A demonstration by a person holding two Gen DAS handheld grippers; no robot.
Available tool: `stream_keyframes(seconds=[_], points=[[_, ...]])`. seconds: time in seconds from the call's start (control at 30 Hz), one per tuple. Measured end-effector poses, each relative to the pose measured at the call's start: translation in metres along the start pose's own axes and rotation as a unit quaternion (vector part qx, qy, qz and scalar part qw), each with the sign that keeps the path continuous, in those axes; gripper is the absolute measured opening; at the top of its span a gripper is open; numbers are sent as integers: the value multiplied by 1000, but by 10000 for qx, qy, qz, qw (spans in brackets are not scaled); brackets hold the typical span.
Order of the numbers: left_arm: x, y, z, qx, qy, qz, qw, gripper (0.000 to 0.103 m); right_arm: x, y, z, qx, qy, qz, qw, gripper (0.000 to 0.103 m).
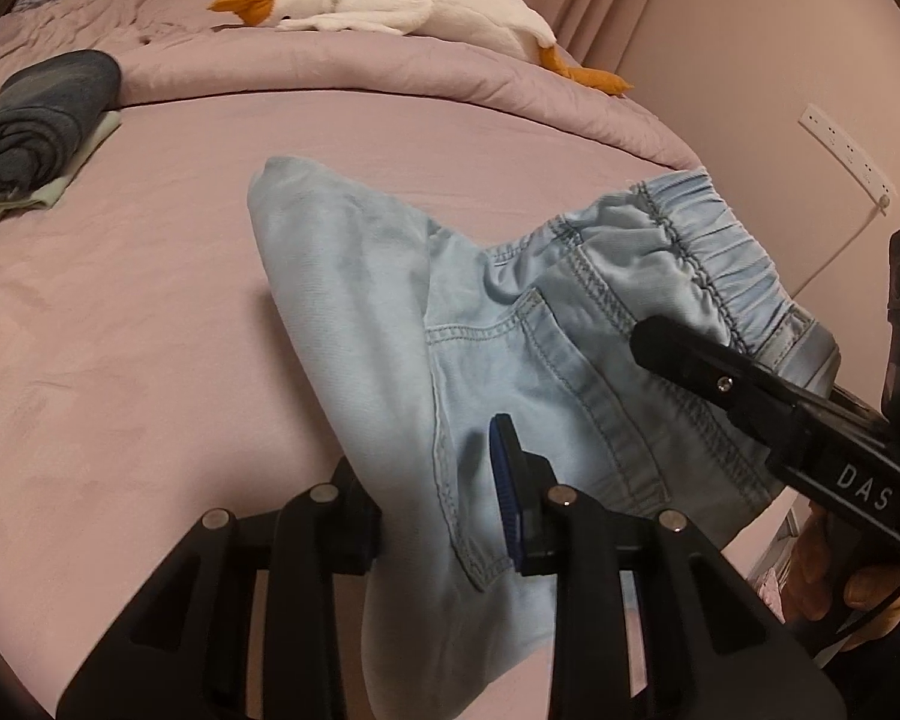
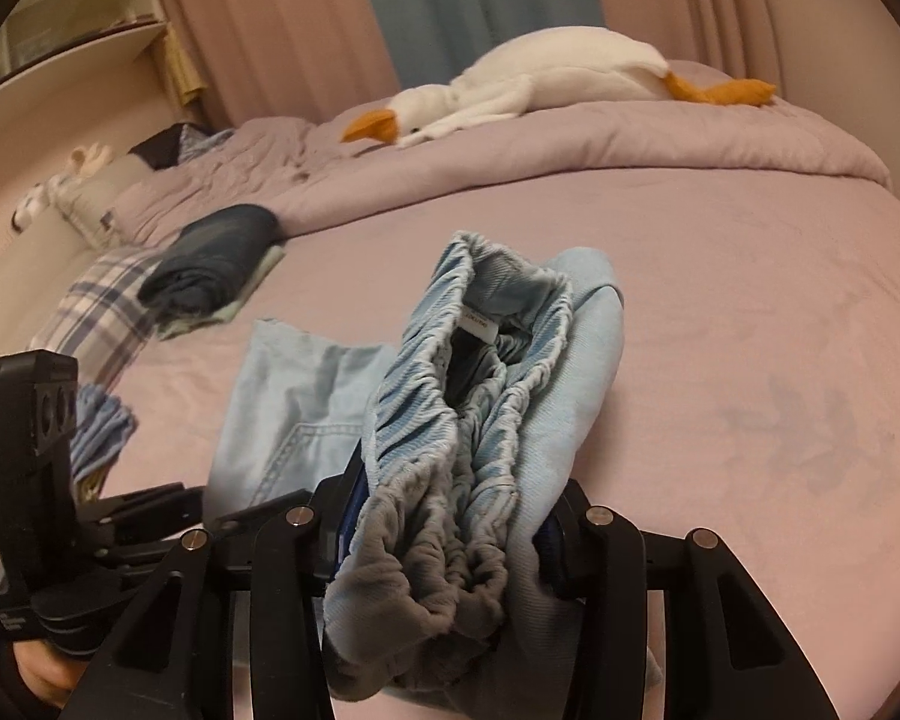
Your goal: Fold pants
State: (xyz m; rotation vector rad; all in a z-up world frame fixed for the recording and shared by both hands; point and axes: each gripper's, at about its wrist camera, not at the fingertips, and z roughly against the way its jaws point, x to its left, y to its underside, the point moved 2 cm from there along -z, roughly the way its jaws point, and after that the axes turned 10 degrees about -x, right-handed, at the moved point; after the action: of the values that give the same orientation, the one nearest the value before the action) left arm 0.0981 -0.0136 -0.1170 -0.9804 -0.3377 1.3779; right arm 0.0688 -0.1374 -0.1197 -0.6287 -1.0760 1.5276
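Light-blue denim pants (image 1: pixel 510 360): bunched, lifted off the pink bed (image 1: pixel 150 330), gathered elastic waistband toward the upper right, back pocket stitching facing the camera.
Left gripper (image 1: pixel 438 498): fingers (image 1: pixel 510 480) clamped on the pants fabric near the pocket.
Right gripper (image 1: pixel 690 354): enters from the right, closed on the cloth just below the waistband.
Folded dark garment (image 1: pixel 42 126): far left of the fingers.
Plush goose (image 1: pixel 390 0): beyond the fingers, on the rumpled quilt (image 1: pixel 360 72).
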Motion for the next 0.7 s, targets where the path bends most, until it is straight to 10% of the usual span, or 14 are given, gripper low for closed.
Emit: stream_keyframes(seconds=[0.7], points=[[53,-10,22,-251,-275,257,9990,29,58,-9,-28,77,-352,501,9981,47]])
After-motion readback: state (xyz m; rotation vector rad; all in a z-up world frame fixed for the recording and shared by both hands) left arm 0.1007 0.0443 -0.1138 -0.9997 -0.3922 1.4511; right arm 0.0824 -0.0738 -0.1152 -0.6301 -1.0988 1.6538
